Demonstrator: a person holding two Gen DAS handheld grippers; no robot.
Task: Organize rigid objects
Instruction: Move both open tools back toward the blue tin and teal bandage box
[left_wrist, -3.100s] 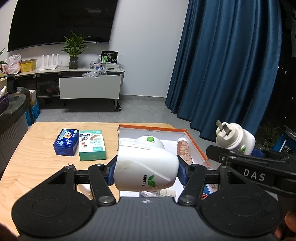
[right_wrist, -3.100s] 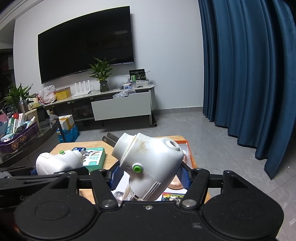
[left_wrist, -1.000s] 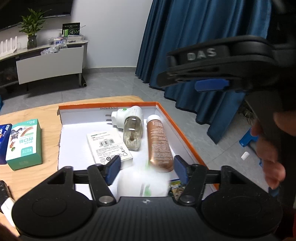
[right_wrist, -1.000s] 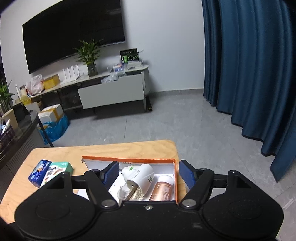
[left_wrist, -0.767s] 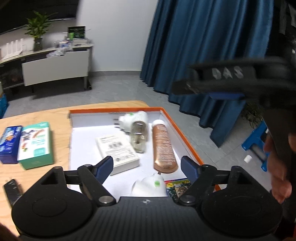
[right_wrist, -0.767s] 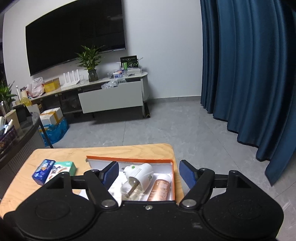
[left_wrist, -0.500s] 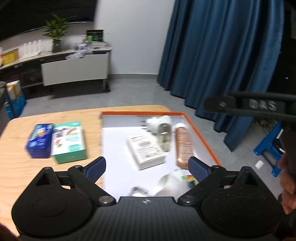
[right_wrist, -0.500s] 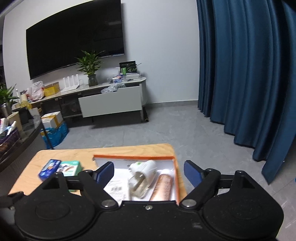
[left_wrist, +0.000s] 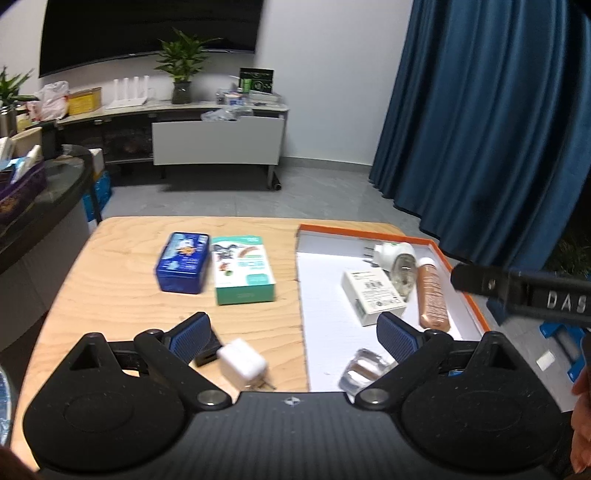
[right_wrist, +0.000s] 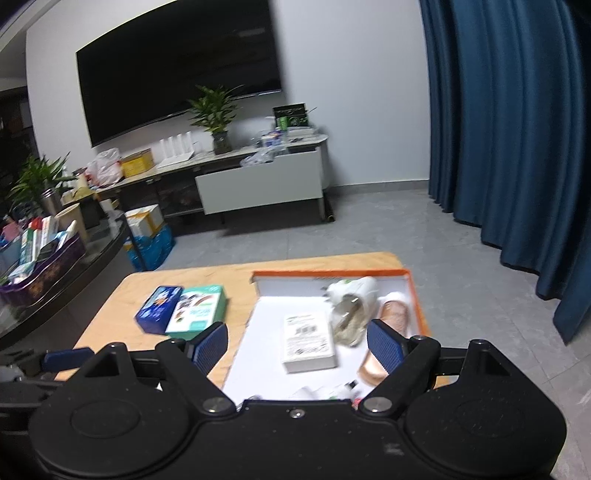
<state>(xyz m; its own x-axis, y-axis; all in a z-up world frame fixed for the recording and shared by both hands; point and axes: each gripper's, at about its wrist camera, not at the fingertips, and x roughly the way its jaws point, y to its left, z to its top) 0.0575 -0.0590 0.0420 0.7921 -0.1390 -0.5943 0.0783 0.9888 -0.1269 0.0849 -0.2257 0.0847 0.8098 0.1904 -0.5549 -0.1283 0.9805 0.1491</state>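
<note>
An orange-rimmed white box (left_wrist: 458, 273) (right_wrist: 415, 295) lies on the right of the wooden table (left_wrist: 122, 295). Inside it are a white plug-in device (left_wrist: 393, 254) (right_wrist: 351, 295), a copper bottle (left_wrist: 430, 291) (right_wrist: 391, 321), a small white carton (left_wrist: 373, 291) (right_wrist: 306, 339) and a clear vial (left_wrist: 364, 369). My left gripper (left_wrist: 293, 332) is open and empty above the table's near side, with a white charger cube (left_wrist: 242, 363) lying below between its jaws. My right gripper (right_wrist: 297, 345) is open and empty above the box. A blue tin (left_wrist: 183, 262) (right_wrist: 159, 304) and a green-white carton (left_wrist: 242, 269) (right_wrist: 197, 310) sit left of the box.
Blue curtains (left_wrist: 498, 122) hang at the right. A media console (left_wrist: 218, 144) with a plant (left_wrist: 183, 70) and a large screen stands against the far wall. A dark counter with clutter (right_wrist: 40, 251) borders the table's left. A small black item lies beside the charger cube.
Both grippers let go of the white plug-in devices into the box and opened wide. Both pulled back from the box, the left swinging leftward so the blue tin, green carton and charger cube came into view.
</note>
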